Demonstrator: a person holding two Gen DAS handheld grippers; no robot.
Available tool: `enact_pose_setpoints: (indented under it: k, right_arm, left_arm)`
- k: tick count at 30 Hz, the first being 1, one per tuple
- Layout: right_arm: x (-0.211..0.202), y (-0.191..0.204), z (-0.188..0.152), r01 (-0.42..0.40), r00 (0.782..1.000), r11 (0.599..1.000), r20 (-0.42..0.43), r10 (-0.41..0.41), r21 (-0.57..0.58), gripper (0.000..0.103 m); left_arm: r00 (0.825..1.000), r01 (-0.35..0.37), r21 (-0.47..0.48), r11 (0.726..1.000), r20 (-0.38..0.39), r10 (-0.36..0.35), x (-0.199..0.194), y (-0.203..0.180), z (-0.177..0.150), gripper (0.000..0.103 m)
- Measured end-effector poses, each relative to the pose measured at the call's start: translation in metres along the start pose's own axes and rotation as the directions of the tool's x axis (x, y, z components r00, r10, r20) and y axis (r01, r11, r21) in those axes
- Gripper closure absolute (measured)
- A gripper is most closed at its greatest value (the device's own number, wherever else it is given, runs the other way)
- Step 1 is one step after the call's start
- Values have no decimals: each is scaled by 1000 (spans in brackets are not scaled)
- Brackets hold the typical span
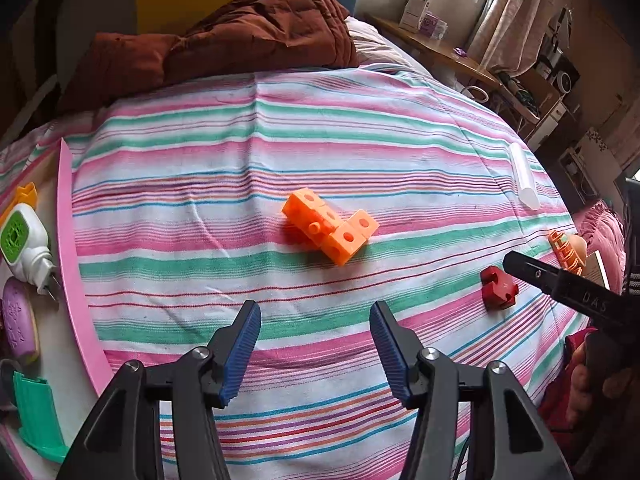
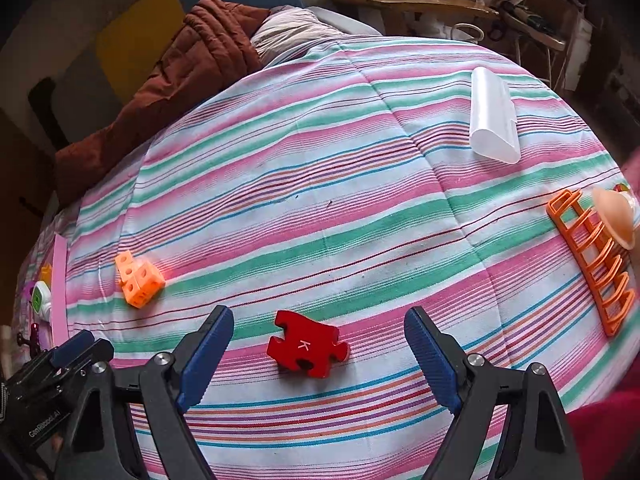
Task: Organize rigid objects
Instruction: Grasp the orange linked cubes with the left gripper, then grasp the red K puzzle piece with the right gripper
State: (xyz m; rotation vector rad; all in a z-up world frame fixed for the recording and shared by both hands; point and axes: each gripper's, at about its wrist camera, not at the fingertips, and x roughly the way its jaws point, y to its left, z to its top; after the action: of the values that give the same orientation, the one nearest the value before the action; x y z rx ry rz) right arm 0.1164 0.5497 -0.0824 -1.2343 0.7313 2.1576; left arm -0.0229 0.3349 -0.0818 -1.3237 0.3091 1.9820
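red puzzle piece [image 2: 307, 349] lies flat on the striped sheet [image 2: 320, 208] just ahead of the empty, wide-open right gripper [image 2: 319, 350], long axis across the gap, while the open, empty left gripper [image 1: 315, 346] faces the orange blocks [image 1: 331, 229] farther off.

my left gripper [image 1: 315, 354] and right gripper [image 2: 319, 360]: black frames, ribbed blue pads [image 1: 240, 354], silver screws. white lettering marks the housings. red sleeve [image 1: 560, 396].
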Motion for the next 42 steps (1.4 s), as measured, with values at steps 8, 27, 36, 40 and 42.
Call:
enact_pose_setpoints:
  k: [8, 27, 36, 40, 42]
  right_arm:
    - [24, 23, -9, 97, 993, 982, -49, -106, -162, 39]
    - [25, 25, -13, 118, 991, 972, -40, -129, -202, 55]
    - [26, 28, -12, 122, 990, 967, -42, -135, -222, 55]
    - [25, 29, -12, 127, 990, 964, -37, -139, -235, 55]
    - [25, 28, -12, 129, 989, 962, -34, -141, -243, 55]
  left_arm:
    - [1000, 20, -50, 999, -6, -21, 4, 10, 7, 45]
    - [999, -18, -149, 989, -32, 13, 64, -18, 62, 42]
    - [998, -66, 37, 997, -2, 66, 60, -28, 46, 57]
    - [998, -55, 127, 990, 6, 54, 51, -26, 32, 60]
    - [999, -48, 130, 990, 5, 48, 45, -22, 26, 60]
